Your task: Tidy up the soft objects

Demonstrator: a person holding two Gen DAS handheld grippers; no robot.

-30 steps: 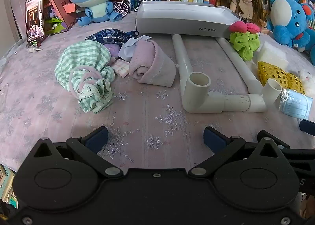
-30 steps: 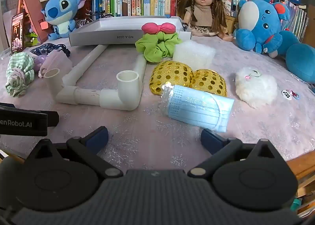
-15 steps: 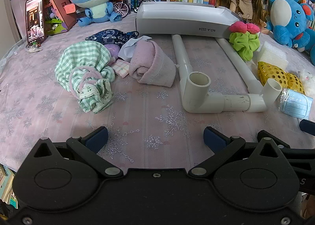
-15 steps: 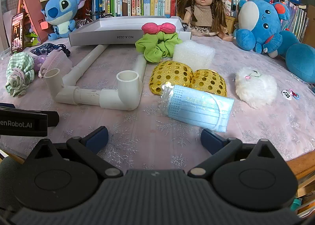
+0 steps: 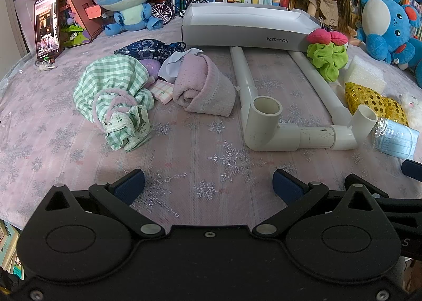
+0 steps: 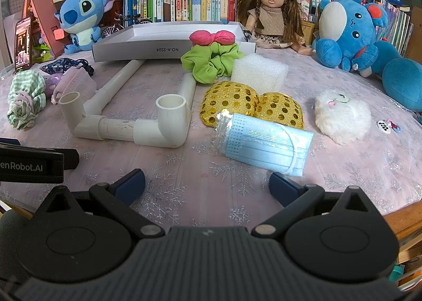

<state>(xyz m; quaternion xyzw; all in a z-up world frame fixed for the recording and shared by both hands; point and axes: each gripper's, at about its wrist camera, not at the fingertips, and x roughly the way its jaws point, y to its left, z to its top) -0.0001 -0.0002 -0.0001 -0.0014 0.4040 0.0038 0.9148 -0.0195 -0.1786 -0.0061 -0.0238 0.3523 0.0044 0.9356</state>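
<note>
Grippers [image 5: 208,185] [image 6: 207,185] agape above pink tablecloth [image 5: 184,158]

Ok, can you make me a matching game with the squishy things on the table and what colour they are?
Things:
1. scrunchie
2. pack of face masks
3. fluffy pom-pom
4. rolled towel

Colours:
A. white
B. pale purple-pink
C. green
D. light blue

Pairs: 1-C, 2-D, 3-A, 4-B
</note>
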